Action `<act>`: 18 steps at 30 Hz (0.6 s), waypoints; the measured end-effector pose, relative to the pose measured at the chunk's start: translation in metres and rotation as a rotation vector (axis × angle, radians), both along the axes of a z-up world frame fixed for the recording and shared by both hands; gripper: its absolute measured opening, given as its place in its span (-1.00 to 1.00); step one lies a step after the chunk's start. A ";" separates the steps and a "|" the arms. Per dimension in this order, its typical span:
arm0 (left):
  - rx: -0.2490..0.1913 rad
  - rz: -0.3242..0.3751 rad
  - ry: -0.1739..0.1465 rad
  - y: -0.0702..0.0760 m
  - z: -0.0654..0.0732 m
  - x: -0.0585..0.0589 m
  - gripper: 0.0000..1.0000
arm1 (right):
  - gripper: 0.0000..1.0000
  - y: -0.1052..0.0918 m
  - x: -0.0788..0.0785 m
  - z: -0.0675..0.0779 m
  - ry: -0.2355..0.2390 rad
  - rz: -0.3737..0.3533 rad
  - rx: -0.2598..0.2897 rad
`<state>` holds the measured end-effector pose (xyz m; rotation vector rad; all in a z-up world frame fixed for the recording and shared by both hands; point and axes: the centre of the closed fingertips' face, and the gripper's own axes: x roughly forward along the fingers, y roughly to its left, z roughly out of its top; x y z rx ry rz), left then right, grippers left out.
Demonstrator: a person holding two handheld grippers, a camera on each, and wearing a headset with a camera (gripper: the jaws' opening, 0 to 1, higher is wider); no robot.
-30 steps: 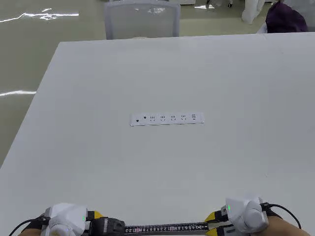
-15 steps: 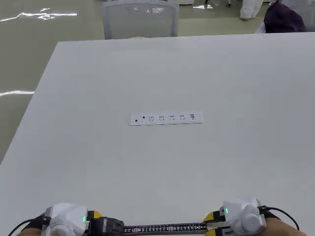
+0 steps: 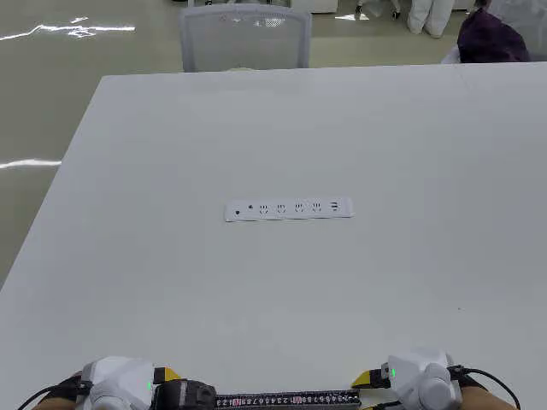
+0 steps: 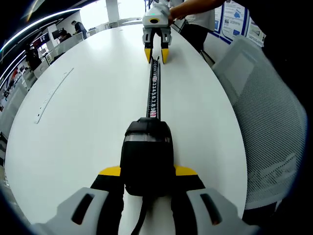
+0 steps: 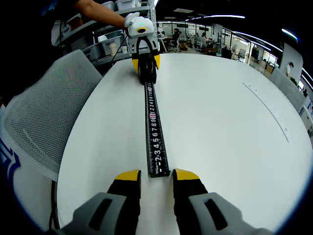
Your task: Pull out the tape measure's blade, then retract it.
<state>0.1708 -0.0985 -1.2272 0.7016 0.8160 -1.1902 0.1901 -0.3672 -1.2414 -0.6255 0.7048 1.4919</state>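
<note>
A black tape measure case (image 4: 147, 156) lies on the white table, and my left gripper (image 4: 147, 171) is shut on it. The black blade (image 4: 153, 83) with white numbers runs flat along the table's near edge to my right gripper (image 4: 156, 53). In the right gripper view the blade (image 5: 154, 127) ends between the yellow fingertips of my right gripper (image 5: 156, 175), which stand slightly apart with a thin gap beside the tip. The head view has the case (image 3: 190, 395) at the bottom left, the blade (image 3: 286, 398) stretched right, my left gripper (image 3: 171, 389) and my right gripper (image 3: 363, 393).
A white power strip (image 3: 289, 209) lies at the middle of the table (image 3: 282, 128). A grey mesh chair (image 3: 245, 36) stands at the far edge. Another mesh chair (image 4: 264, 122) is close behind the near edge, beside the blade.
</note>
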 end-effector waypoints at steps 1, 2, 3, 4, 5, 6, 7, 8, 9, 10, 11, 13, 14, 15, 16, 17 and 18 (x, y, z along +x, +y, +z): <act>-0.001 0.001 0.001 0.000 0.000 0.000 -0.31 | -0.51 -0.001 0.000 0.000 -0.002 -0.003 -0.001; -0.007 0.011 0.006 -0.001 0.001 0.000 -0.30 | -0.49 -0.002 -0.001 0.001 0.000 -0.010 -0.001; -0.013 0.017 0.009 -0.001 0.001 -0.001 -0.29 | -0.47 -0.002 -0.001 0.002 0.001 -0.019 0.000; -0.018 0.025 0.011 -0.001 0.001 0.000 -0.27 | -0.45 -0.004 0.000 0.002 -0.004 -0.026 -0.002; -0.019 0.029 0.012 0.000 0.002 -0.001 -0.26 | -0.43 -0.005 0.000 0.002 -0.006 -0.032 -0.003; -0.018 0.031 0.012 0.000 0.003 -0.001 -0.25 | -0.42 -0.005 0.001 0.004 -0.009 -0.039 -0.004; -0.017 0.034 0.013 0.001 0.004 -0.003 -0.22 | -0.41 -0.005 0.000 0.006 -0.009 -0.049 -0.003; -0.015 0.038 0.013 0.001 0.004 -0.003 -0.20 | -0.38 -0.006 0.000 0.007 -0.010 -0.057 -0.003; -0.014 0.042 0.012 0.003 0.004 -0.004 -0.18 | -0.38 -0.006 0.000 0.008 -0.016 -0.062 -0.003; -0.016 0.053 0.010 0.004 0.005 -0.004 -0.14 | -0.37 -0.007 0.001 0.009 -0.018 -0.071 -0.002; -0.019 0.064 0.009 0.005 0.005 -0.004 -0.10 | -0.36 -0.008 0.001 0.010 -0.018 -0.080 -0.002; -0.025 0.096 0.011 0.008 0.007 -0.005 0.00 | -0.33 -0.008 0.001 0.013 -0.012 -0.110 0.001; -0.030 0.104 0.009 0.010 0.009 -0.006 0.02 | -0.30 -0.009 0.001 0.015 0.004 -0.139 0.005; -0.033 0.113 0.007 0.011 0.011 -0.007 0.02 | -0.27 -0.010 0.001 0.017 0.002 -0.144 0.006; -0.037 0.124 0.008 0.012 0.012 -0.008 0.03 | -0.25 -0.010 0.001 0.018 -0.002 -0.148 0.004; -0.040 0.146 0.010 0.014 0.013 -0.009 0.04 | -0.24 -0.011 0.001 0.020 -0.006 -0.160 0.004; -0.043 0.157 0.011 0.015 0.014 -0.010 0.06 | -0.23 -0.011 0.001 0.022 -0.008 -0.169 0.005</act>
